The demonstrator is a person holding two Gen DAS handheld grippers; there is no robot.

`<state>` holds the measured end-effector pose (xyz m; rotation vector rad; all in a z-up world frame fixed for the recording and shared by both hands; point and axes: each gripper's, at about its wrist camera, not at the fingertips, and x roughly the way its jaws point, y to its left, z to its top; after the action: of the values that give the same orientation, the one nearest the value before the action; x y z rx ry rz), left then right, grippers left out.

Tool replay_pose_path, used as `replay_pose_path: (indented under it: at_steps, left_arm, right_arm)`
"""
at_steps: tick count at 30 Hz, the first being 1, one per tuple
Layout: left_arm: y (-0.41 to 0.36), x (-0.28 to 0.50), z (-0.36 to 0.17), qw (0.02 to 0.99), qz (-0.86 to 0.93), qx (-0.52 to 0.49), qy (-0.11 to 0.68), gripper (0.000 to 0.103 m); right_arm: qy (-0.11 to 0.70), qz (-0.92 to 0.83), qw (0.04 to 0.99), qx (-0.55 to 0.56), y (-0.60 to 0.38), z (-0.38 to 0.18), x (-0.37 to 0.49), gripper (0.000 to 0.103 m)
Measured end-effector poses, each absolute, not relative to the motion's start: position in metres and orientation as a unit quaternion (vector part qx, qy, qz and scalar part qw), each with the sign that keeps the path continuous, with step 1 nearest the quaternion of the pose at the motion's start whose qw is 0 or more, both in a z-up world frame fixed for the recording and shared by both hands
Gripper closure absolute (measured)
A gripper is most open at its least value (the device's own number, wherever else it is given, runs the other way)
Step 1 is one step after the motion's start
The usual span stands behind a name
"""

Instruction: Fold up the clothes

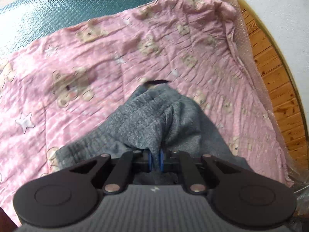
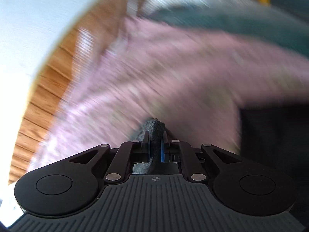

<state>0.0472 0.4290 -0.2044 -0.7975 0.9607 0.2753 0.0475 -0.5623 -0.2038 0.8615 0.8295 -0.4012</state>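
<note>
A grey knitted garment [image 1: 152,119] hangs bunched over a pink quilt with a teddy-bear print [image 1: 92,61]. My left gripper [image 1: 156,159] is shut on a fold of this grey cloth, which drapes forward and to both sides and hides the fingertips. In the right wrist view my right gripper [image 2: 155,149] is shut on a narrow wad of the same grey garment [image 2: 155,129], pinched between the blue pads [image 2: 162,151]. That view is heavily motion-blurred. The pink quilt [image 2: 154,69] fills the background there.
The quilt lies on a bed with a teal surface [image 1: 58,5] beyond it. A wooden floor [image 1: 280,89] and a white wall [image 1: 280,3] run along the right. In the right wrist view the wooden floor [image 2: 48,77] is at left and a dark shape [image 2: 276,135] at right.
</note>
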Motion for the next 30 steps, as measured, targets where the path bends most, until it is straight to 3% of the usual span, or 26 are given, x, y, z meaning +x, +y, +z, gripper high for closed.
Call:
replay_pose_path:
  at_steps: [4, 9, 13, 16, 18, 20, 25, 27, 28, 29, 30]
  left_arm:
    - [0.433, 0.037, -0.201, 0.816, 0.113, -0.386, 0.415, 0.095]
    - [0.436, 0.021, -0.176, 0.833, 0.086, -0.377, 0.394, 0.094]
    - [0.440, 0.010, -0.206, 0.814, 0.123, -0.369, 0.431, 0.092]
    - [0.442, 0.002, -0.219, 0.811, 0.160, -0.365, 0.428, 0.070]
    - [0.443, -0.002, -0.217, 0.815, 0.167, -0.372, 0.411, 0.068]
    - [0.444, -0.006, -0.211, 0.822, 0.166, -0.385, 0.386, 0.053]
    - [0.446, 0.005, -0.204, 0.828, 0.162, -0.402, 0.356, 0.041]
    - [0.445, 0.015, -0.205, 0.831, 0.162, -0.391, 0.362, 0.044]
    - [0.444, 0.020, -0.203, 0.836, 0.159, -0.378, 0.365, 0.060]
    - [0.444, 0.024, -0.199, 0.839, 0.157, -0.369, 0.367, 0.093]
    - [0.444, 0.022, -0.192, 0.841, 0.152, -0.371, 0.363, 0.095]
  right_arm:
    - [0.405, -0.196, 0.799, 0.399, -0.553, -0.229, 0.032, 0.096]
    - [0.360, -0.167, 0.833, 0.384, -0.546, -0.193, 0.004, 0.096]
    - [0.425, -0.188, 0.809, 0.358, -0.544, -0.229, 0.001, 0.096]
    - [0.450, -0.198, 0.794, 0.358, -0.546, -0.255, 0.002, 0.096]
    - [0.449, -0.199, 0.795, 0.356, -0.543, -0.254, 0.004, 0.096]
    - [0.451, -0.198, 0.796, 0.353, -0.543, -0.252, 0.005, 0.094]
    - [0.456, -0.197, 0.796, 0.345, -0.543, -0.247, 0.009, 0.087]
    - [0.459, -0.197, 0.796, 0.342, -0.543, -0.245, 0.010, 0.085]
    - [0.460, -0.196, 0.796, 0.341, -0.543, -0.244, 0.011, 0.085]
    - [0.461, -0.196, 0.796, 0.339, -0.543, -0.243, 0.012, 0.085]
    - [0.462, -0.196, 0.797, 0.338, -0.543, -0.243, 0.013, 0.085]
